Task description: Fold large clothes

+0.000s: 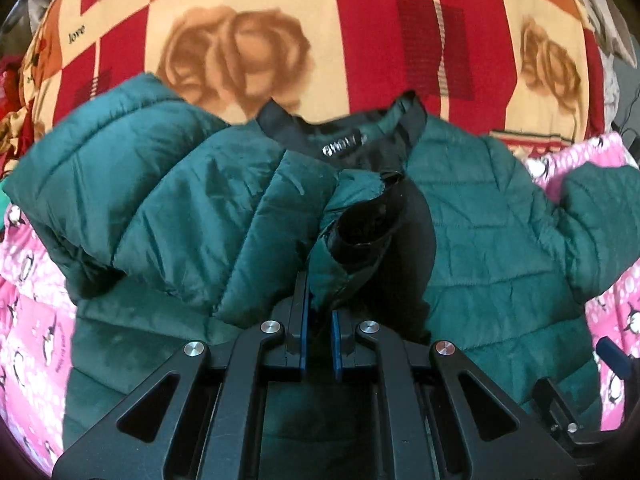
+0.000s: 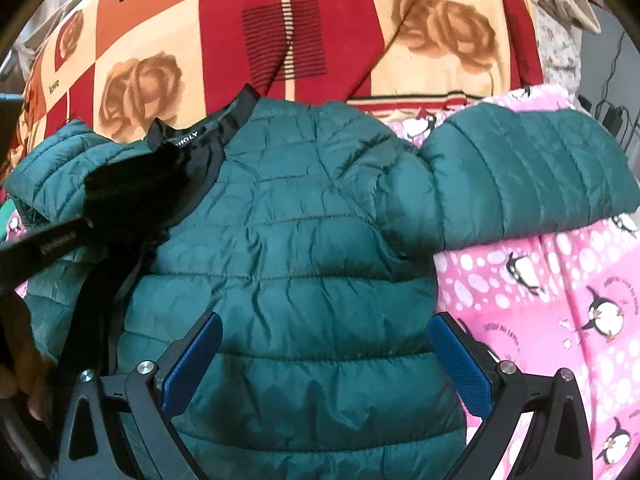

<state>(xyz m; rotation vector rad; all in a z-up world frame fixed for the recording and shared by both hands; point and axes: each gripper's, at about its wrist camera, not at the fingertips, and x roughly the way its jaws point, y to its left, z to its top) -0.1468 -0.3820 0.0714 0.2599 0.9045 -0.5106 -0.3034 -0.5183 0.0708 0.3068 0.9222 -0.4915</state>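
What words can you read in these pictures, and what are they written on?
"love": red and cream rose blanket.
"HOLY", first letters hidden: neck label of the green puffer jacket. Blurred in the left claw's view.
Curved writing beside the penguins: pink blanket, too small to read.
Pale print on the black strap: blurred.

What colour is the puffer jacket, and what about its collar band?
The jacket is dark teal green; its collar band is black. Best seen in the right wrist view.

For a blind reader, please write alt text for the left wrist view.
The left gripper is shut on a fold of a green jacket lying on a pink penguin blanket. A red rose-print blanket lies beyond.
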